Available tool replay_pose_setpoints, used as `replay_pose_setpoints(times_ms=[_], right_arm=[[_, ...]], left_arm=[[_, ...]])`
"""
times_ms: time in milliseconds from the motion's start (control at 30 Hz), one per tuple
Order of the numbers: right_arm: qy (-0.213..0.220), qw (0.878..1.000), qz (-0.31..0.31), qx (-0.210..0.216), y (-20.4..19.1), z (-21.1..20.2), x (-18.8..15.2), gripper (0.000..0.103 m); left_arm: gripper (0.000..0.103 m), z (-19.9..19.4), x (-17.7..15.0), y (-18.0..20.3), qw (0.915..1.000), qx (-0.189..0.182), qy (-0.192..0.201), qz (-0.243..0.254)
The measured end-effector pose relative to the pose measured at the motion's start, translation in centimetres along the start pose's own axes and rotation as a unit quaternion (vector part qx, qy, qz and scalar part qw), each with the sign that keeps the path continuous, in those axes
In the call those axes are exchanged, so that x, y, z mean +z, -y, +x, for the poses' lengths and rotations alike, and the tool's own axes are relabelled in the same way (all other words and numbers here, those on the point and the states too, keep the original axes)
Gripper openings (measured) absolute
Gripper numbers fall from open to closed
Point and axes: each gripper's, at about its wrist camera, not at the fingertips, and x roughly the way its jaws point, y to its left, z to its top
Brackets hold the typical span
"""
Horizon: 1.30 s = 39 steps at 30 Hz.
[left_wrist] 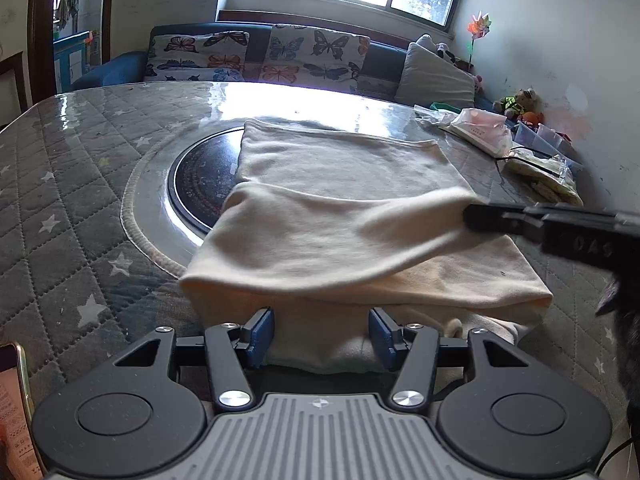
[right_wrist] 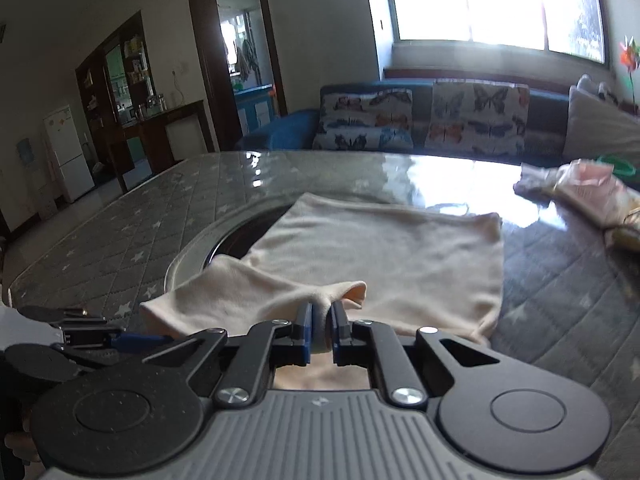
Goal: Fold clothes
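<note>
Cloth is what you handle here: a cream garment point(left_wrist: 344, 184) lying on the quilted table point(left_wrist: 72, 184), soft, light and limp, so it will sag and slide on the glossy cover wherever you lift it. Nearest you, the garment's front hem hangs over the table edge between the blue pads of your left gripper point(left_wrist: 322, 336), whose jaws stand apart and press on nothing. Just beyond that hem, your right gripper point(right_wrist: 321, 330) is clamped on a pinched corner of the top layer, raised clear of the layer beneath, so a fold hangs from it across the garment. Judging by how it drapes, take hold at corners or along a hem, not mid-panel, where the fabric would only bunch.

Left of the garment, and partly under it, sits a dark round inset point(left_wrist: 204, 176) in the table; it lies flat and should not snag. Right of the garment and well apart lie plastic bags point(left_wrist: 480, 128) and a thin black cable point(left_wrist: 516, 152). Beyond the garment's far edge the table is bare up to the sofa cushions point(left_wrist: 280, 60).
</note>
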Motion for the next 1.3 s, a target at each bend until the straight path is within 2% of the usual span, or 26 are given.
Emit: replay_pose_setpoints(times_ms=[133, 333, 400, 500, 600, 800, 867, 900, 1167, 1300], right_arm=[[0.029, 0.999, -0.021, -0.022, 0.5, -1.4, 1.5, 0.004], [0.045, 0.998, -0.026, -0.037, 1.4, -2.2, 2.7, 0.004], [0.03, 0.999, -0.01, -0.027, 2.0, -1.8, 2.6, 0.005], [-0.001, 0.999, 0.017, -0.027, 2.9, -0.1, 1.2, 0.014], [-0.033, 0.998, 0.037, -0.031, 3.6, 1.5, -0.4, 0.03], [-0.074, 0.995, 0.059, -0.026, 3.8, 3.4, -2.6, 0.033], [-0.071, 0.996, 0.05, -0.021, 3.3, 3.2, -2.5, 0.021], [-0.068, 0.996, 0.048, -0.017, 3.1, 3.1, -2.4, 0.009], [0.004, 0.999, -0.006, -0.051, 1.8, -1.0, -0.4, 0.005], [0.002, 0.997, -0.006, -0.07, 2.1, -1.4, -0.6, 0.005]], left_arm=[[0.056, 0.0, 0.1, -0.1, 1.0, 0.002, 0.001, -0.004], [0.057, 0.1, 0.3, -0.5, 0.9999, 0.006, 0.001, -0.014], [0.057, -0.1, 0.3, -0.5, 0.9999, 0.004, 0.0, -0.016], [0.057, -0.4, 0.2, -0.5, 0.9999, 0.0, 0.001, -0.011], [0.057, -0.5, 0.1, -0.7, 0.9999, 0.003, 0.002, -0.013], [0.059, -0.2, 0.1, -1.1, 0.9998, 0.011, -0.001, -0.019], [0.059, -0.1, 0.1, -1.1, 0.9997, 0.014, 0.0, -0.02], [0.059, -0.1, 0.1, -1.2, 0.9997, 0.015, 0.0, -0.021], [0.059, -0.3, 0.1, -1.6, 0.9995, 0.021, 0.0, -0.025], [0.059, -0.3, 0.1, -1.6, 0.9995, 0.021, -0.001, -0.022]])
